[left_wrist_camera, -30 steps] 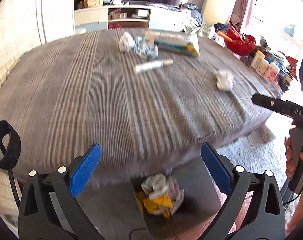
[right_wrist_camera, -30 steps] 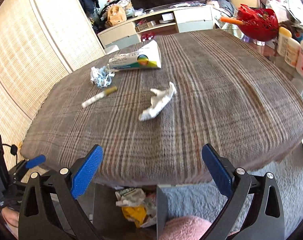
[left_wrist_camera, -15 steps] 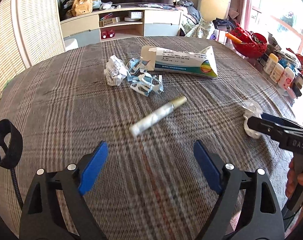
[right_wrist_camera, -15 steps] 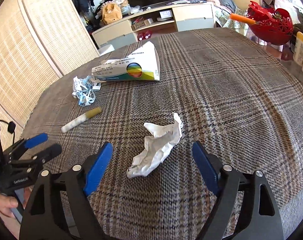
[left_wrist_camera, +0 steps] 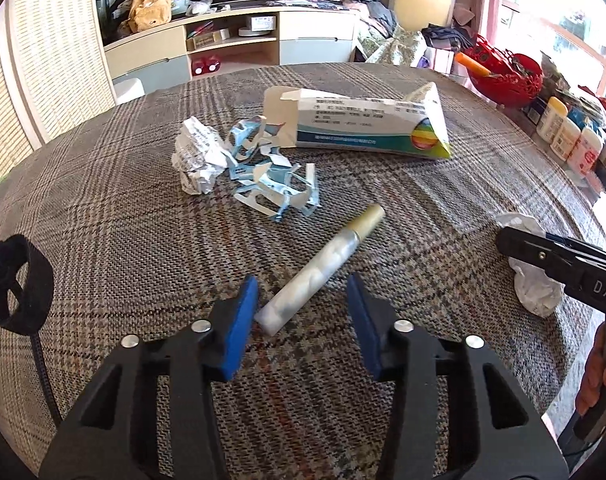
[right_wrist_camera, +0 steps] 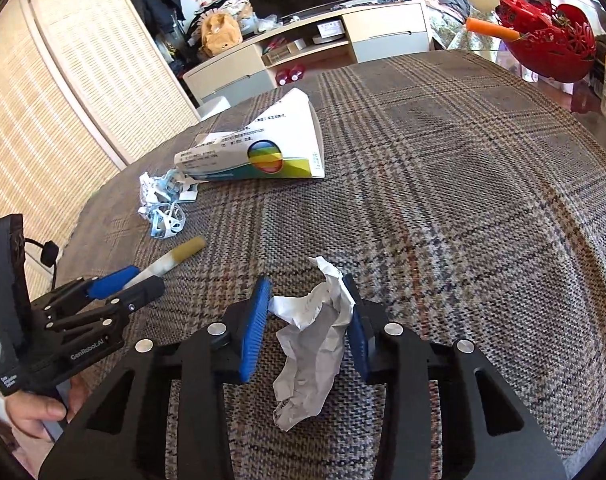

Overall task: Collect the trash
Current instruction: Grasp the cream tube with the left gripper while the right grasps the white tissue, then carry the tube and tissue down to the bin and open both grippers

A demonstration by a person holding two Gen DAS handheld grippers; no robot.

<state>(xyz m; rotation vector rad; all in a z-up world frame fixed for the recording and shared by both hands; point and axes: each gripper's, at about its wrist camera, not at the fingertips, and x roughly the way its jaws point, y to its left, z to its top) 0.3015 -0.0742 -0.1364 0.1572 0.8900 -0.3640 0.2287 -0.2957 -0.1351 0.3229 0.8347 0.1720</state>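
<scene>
On the plaid table, a white tube with a gold cap (left_wrist_camera: pixel 323 264) lies with its near end between the blue pads of my left gripper (left_wrist_camera: pixel 303 300), which is open around it, the left pad almost touching. My right gripper (right_wrist_camera: pixel 307 308) is partly closed around a crumpled white paper (right_wrist_camera: pixel 311 340); the pads touch its edges without squeezing it. Farther back lie a crumpled paper ball (left_wrist_camera: pixel 197 156), torn blue-white plastic scraps (left_wrist_camera: pixel 271 176) and an opened medicine box (left_wrist_camera: pixel 367 124). The tube (right_wrist_camera: pixel 171 262) and the left gripper (right_wrist_camera: pixel 119 284) also show in the right wrist view.
The plaid tablecloth (left_wrist_camera: pixel 143 240) covers the round table. A red basket (right_wrist_camera: pixel 551 36) and several bottles (left_wrist_camera: pixel 567 136) stand off the table's right side. A TV cabinet (left_wrist_camera: pixel 231 44) stands behind, woven screens at the left.
Both grippers moved forward and down over the table. The left one narrowed around the tube's near end; the right one narrowed around the crumpled paper.
</scene>
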